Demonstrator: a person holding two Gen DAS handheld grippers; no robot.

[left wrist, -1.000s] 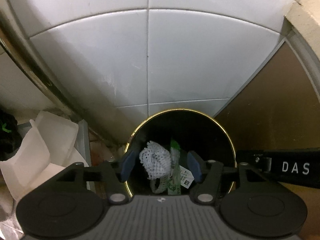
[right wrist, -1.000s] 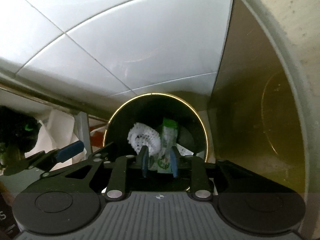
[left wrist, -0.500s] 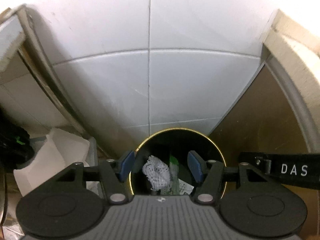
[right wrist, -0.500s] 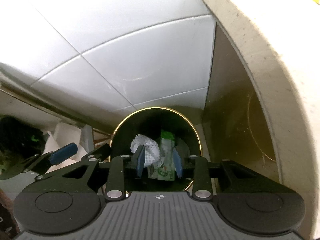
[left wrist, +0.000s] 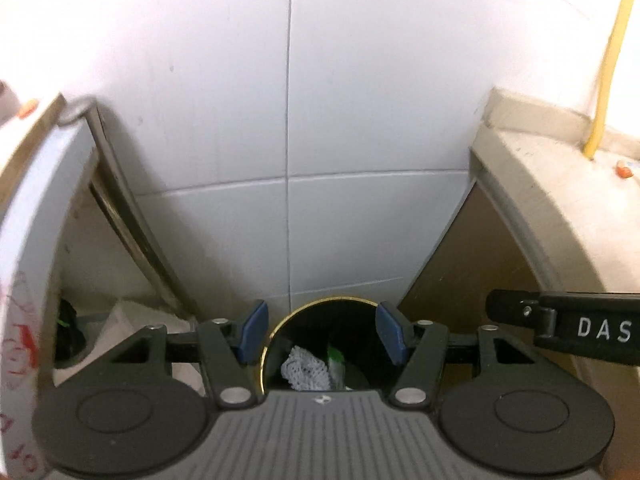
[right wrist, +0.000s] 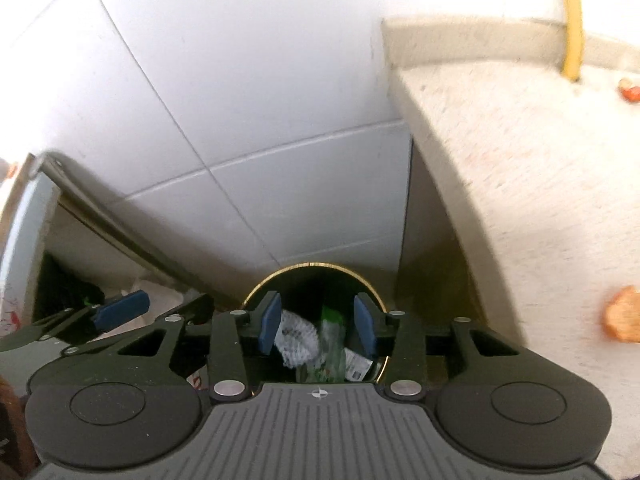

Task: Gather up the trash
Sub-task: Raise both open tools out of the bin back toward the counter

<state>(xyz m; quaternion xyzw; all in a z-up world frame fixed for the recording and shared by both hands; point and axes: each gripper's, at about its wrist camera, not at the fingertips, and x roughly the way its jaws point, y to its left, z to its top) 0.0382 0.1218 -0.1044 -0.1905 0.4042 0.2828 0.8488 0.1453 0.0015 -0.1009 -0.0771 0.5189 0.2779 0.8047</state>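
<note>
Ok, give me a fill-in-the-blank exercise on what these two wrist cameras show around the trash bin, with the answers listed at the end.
1. The black bin has a thin rim coloured ____.
2. Inside the bin, beside the white net wrapper, lies a wrapper coloured ____.
3. Between the blue pads of the right tool, whose jaws have just been opening, there is ____.
4. An orange scrap lies on the stone ____.

Missing words: gold; green; nothing; counter
</note>
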